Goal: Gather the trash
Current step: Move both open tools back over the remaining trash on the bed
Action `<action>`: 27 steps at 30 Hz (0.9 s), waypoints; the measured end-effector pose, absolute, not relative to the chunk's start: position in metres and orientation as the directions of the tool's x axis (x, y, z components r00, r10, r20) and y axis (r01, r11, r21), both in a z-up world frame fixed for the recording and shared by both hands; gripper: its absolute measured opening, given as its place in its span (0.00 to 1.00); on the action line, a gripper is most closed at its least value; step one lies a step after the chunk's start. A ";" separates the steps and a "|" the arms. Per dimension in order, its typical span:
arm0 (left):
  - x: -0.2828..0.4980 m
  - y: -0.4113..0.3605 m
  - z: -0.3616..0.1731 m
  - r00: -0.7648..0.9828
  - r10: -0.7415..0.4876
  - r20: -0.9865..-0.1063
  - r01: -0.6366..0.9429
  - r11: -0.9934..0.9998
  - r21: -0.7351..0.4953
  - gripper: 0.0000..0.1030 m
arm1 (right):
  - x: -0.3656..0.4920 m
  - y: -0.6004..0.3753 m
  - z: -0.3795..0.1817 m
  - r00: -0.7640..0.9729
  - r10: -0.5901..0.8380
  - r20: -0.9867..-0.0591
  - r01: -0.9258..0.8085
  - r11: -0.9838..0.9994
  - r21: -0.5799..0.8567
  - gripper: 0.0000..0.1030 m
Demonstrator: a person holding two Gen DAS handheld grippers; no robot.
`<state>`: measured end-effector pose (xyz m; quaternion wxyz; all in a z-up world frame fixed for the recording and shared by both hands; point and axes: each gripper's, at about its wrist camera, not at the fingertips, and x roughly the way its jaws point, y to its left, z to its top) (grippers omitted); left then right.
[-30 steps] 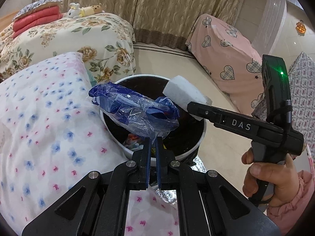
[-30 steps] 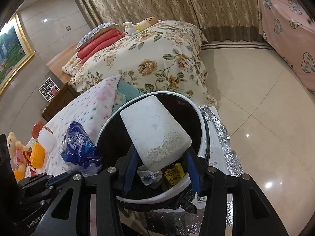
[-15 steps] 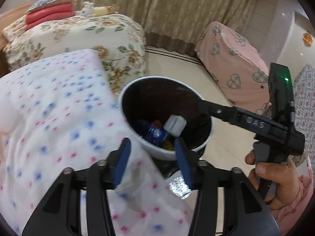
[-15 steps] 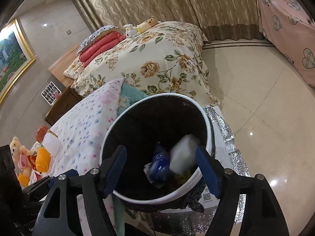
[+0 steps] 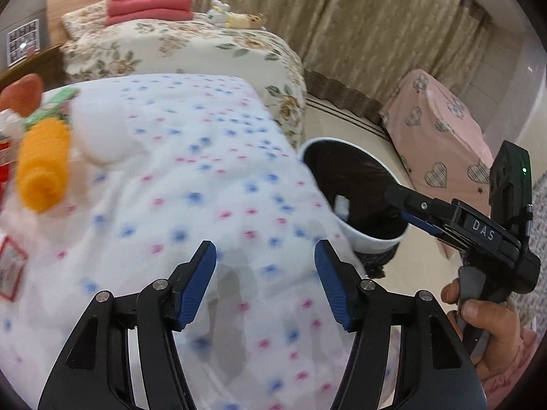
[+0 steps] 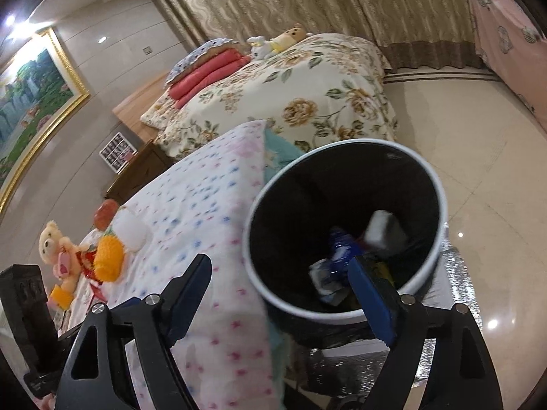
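Looking along our left gripper point(image 5: 265, 256), we see its blue-padded fingers point(image 5: 200, 283) standing apart with nothing between them; its jaws have just been opening. Below them lies the dotted white quilt point(image 5: 191, 184), sprinkled with blue and pink marks. On the quilt's far left sit a blurred orange plush toy point(image 5: 42, 167) and a white soft lump point(image 5: 99, 133) just beside it.

To the right of the quilt's edge stands the trash bin point(image 5: 362, 237), white outside and lined with a black bag. A white block point(image 5: 342, 205) shows inside it near the rim. Our right gripper point(image 6: 280, 276) reaches in from the right of the left view, its fingers above the bin's mouth, and a hand point(image 5: 485, 321) with a pink sleeve grips its handle.

From the right wrist view, that gripper's fingers point(image 6: 191, 290) are spread wide and empty; its jaws too have just been opening. One finger hangs over the quilt, the other over the bin's near rim. Inside the bin we make out the white block point(image 6: 379, 227) lying tilted, a crumpled blue plastic wrapper point(image 6: 340, 247) beside it, and other scraps we cannot tell apart. A silver foil sheet point(image 6: 458, 273) lies on the tiled floor under the bin.

Beyond stands a bed with a floral cover point(image 6: 301, 95), folded red blankets point(image 6: 208, 68) and small plush toys point(image 6: 277, 41) on it.
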<state>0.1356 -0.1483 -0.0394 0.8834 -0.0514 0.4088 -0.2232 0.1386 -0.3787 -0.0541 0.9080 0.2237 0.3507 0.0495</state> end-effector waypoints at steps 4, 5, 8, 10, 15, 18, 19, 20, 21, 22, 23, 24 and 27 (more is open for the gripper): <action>0.132 -0.124 -0.039 0.586 -0.417 -0.695 0.308 0.908 -0.285 0.59 | 0.142 -0.355 -0.054 0.736 0.279 -0.616 0.027 0.898 0.439 0.81; 0.130 -0.118 -0.039 0.592 -0.409 -0.694 0.295 0.912 -0.286 0.59 | 0.143 -0.350 -0.054 0.732 0.288 -0.617 0.017 0.898 0.439 0.81; 0.125 -0.100 -0.041 0.606 -0.389 -0.694 0.257 0.921 -0.292 0.59 | 0.145 -0.333 -0.054 0.723 0.308 -0.618 -0.013 0.901 0.434 0.81; 0.122 -0.086 -0.043 0.616 -0.375 -0.693 0.227 0.927 -0.299 0.59 | 0.146 -0.323 -0.054 0.717 0.323 -0.618 -0.032 0.901 0.433 0.81; 0.116 -0.058 -0.047 0.630 -0.344 -0.697 0.168 0.936 -0.310 0.59 | 0.149 -0.300 -0.054 0.702 0.351 -0.620 -0.070 0.900 0.430 0.81; 0.110 -0.043 -0.050 0.638 -0.323 -0.699 0.136 0.941 -0.311 0.59 | 0.151 -0.288 -0.053 0.695 0.368 -0.618 -0.093 0.898 0.429 0.81; 0.108 -0.037 -0.050 0.641 -0.313 -0.701 0.120 0.943 -0.311 0.59 | 0.151 -0.284 -0.053 0.693 0.372 -0.618 -0.100 0.898 0.429 0.81; 0.107 -0.034 -0.052 0.644 -0.305 -0.702 0.110 0.944 -0.310 0.59 | 0.152 -0.280 -0.052 0.690 0.378 -0.617 -0.107 0.896 0.430 0.81; 0.105 -0.029 -0.053 0.648 -0.297 -0.702 0.098 0.946 -0.310 0.59 | 0.153 -0.276 -0.052 0.687 0.384 -0.616 -0.113 0.895 0.432 0.81; 0.103 -0.022 -0.054 0.652 -0.286 -0.702 0.083 0.947 -0.309 0.59 | 0.154 -0.272 -0.052 0.685 0.390 -0.616 -0.120 0.894 0.432 0.81; 0.102 -0.016 -0.054 0.659 -0.270 -0.702 0.064 0.950 -0.305 0.59 | 0.155 -0.269 -0.052 0.683 0.393 -0.616 -0.126 0.893 0.431 0.81; 0.101 -0.010 -0.054 0.664 -0.255 -0.703 0.046 0.952 -0.302 0.59 | 0.155 -0.264 -0.051 0.681 0.397 -0.616 -0.131 0.893 0.431 0.81; 0.102 0.007 -0.057 0.670 -0.220 -0.709 -0.012 0.952 -0.306 0.59 | 0.158 -0.253 -0.051 0.673 0.413 -0.614 -0.148 0.888 0.435 0.81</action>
